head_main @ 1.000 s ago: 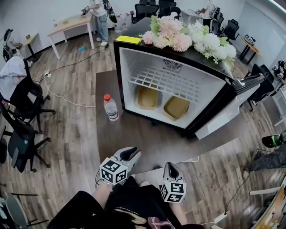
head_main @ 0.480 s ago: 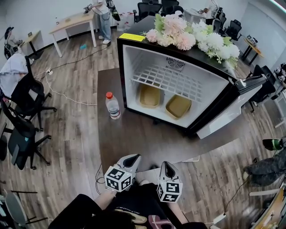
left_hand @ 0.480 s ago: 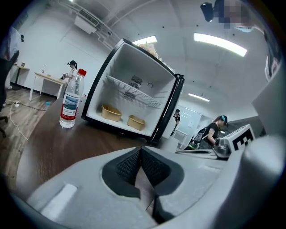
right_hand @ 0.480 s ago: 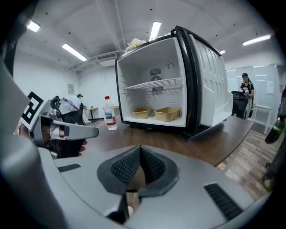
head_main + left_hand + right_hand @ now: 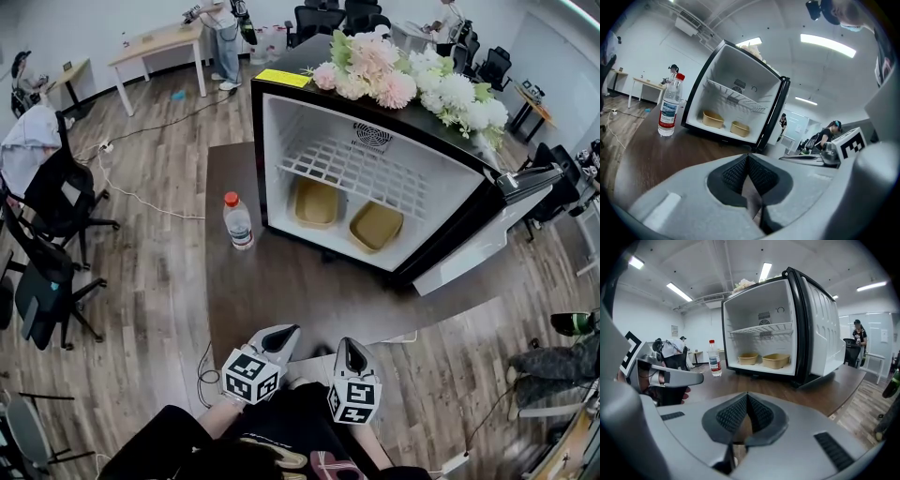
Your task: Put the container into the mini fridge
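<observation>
The mini fridge stands open on the dark table. On its floor sit two tan containers, one at the left and one at the right, under a white wire shelf. Both show in the left gripper view and in the right gripper view. My left gripper hovers by the table's near edge; its jaws have just been closing, with nothing between them, and its pads meet. Beside it my right gripper is shut and empty too.
A water bottle with a red cap stands on the table left of the fridge. The fridge door hangs open at the right. Flowers lie on the fridge top. Office chairs stand at the left on the wooden floor.
The left gripper's jaws have gone from apart to closed, and it has dropped slightly toward the table's near edge. The right gripper has stayed shut in place.
</observation>
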Available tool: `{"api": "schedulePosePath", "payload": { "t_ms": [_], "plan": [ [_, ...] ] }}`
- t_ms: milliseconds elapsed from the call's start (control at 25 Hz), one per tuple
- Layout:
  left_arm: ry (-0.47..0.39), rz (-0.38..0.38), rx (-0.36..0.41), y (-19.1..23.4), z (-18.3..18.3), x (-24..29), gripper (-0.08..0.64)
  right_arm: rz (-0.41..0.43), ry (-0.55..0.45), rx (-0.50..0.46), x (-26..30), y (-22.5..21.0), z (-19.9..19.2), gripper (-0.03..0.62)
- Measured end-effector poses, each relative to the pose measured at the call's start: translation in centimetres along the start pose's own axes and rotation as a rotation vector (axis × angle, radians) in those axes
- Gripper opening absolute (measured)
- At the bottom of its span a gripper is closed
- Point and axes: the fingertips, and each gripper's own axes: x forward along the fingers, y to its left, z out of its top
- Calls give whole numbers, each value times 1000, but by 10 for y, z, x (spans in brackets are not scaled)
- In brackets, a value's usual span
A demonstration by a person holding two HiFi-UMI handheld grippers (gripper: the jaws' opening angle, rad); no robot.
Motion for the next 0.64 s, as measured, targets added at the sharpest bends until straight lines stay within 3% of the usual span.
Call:
{"api": "schedulePosePath", "payload": {
  "t_ms": [640],
  "plan": [
    [4,8,6,16,0,-4,9,26,-26,-1,15,11,10,6]
  ]
}}
